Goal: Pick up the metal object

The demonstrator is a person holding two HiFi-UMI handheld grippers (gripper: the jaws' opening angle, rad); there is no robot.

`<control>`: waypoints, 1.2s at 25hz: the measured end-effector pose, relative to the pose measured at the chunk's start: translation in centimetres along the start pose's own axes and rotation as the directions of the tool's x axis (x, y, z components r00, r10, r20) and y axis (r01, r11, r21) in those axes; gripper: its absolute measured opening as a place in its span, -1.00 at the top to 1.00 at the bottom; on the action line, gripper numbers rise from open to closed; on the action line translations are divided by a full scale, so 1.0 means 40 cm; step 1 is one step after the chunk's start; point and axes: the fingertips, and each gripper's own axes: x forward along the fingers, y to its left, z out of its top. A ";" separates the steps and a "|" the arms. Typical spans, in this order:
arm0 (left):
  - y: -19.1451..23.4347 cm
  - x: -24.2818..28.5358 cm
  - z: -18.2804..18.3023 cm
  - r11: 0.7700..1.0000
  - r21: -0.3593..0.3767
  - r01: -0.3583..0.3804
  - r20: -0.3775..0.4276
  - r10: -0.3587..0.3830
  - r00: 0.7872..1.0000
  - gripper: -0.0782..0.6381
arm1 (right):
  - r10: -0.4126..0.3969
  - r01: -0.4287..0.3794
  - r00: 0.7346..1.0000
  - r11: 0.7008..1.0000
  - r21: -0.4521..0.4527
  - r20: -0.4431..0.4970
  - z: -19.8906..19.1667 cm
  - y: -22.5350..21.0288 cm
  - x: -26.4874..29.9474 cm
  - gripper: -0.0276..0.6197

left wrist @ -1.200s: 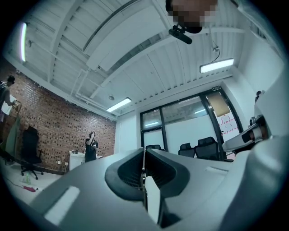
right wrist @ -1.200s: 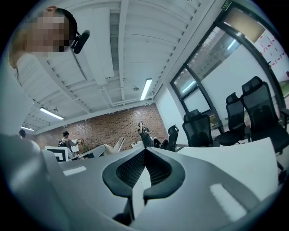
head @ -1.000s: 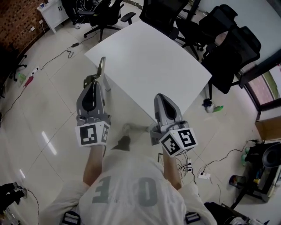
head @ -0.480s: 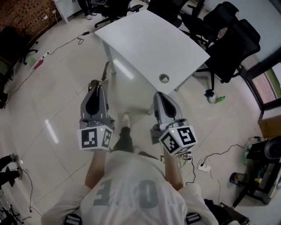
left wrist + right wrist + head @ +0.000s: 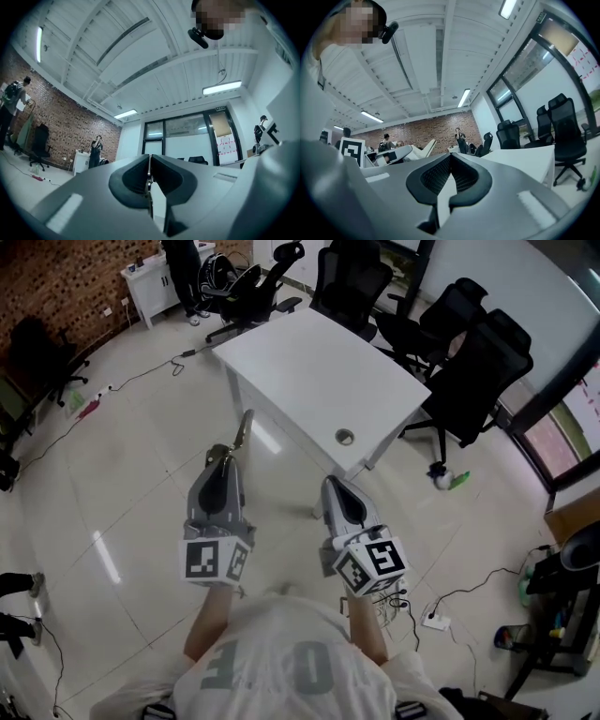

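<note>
A thin, flat metal object (image 5: 242, 430) sticks out forward from my left gripper (image 5: 226, 454), which is shut on its near end. It hangs over the tiled floor, short of the white table (image 5: 309, 362). In the left gripper view the jaws meet on a thin metal edge (image 5: 149, 174). My right gripper (image 5: 330, 486) is held beside the left one at the same height, shut and empty. In the right gripper view its jaws (image 5: 450, 157) touch with nothing between them, and the metal object (image 5: 425, 147) shows to the left.
The white table has a round cable hole (image 5: 345, 437) near its near corner. Black office chairs (image 5: 469, 362) stand behind and right of it. Cables and a power strip (image 5: 433, 620) lie on the floor at right. People stand by a brick wall (image 5: 70, 126).
The table has drawn away from both grippers, which now hang over open floor. The left gripper still holds the metal object; the right stays shut.
</note>
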 end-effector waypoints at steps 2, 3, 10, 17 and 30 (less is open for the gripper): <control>0.014 -0.016 0.011 1.000 0.004 0.001 0.006 -0.001 1.000 0.73 | 0.002 -0.002 1.000 0.999 0.032 0.008 -0.004 0.021 -0.005 0.88; 0.019 -0.023 0.011 1.000 0.006 0.001 0.005 -0.001 1.000 0.73 | -0.003 0.002 1.000 0.998 0.056 0.011 -0.005 0.023 -0.007 0.88; 0.053 -0.048 0.011 1.000 -0.014 -0.010 0.004 0.010 1.000 0.73 | -0.059 0.059 0.998 0.998 0.009 -0.029 -0.018 0.041 -0.002 0.89; 0.031 -0.070 0.023 1.000 -0.011 0.028 0.022 -0.028 0.999 0.73 | -0.074 0.074 0.997 0.997 0.001 -0.015 -0.016 0.053 -0.025 0.89; 0.014 -0.097 0.032 0.999 -0.013 0.045 0.023 -0.045 0.999 0.73 | -0.090 0.090 0.996 0.996 -0.008 0.003 -0.006 0.068 -0.061 0.89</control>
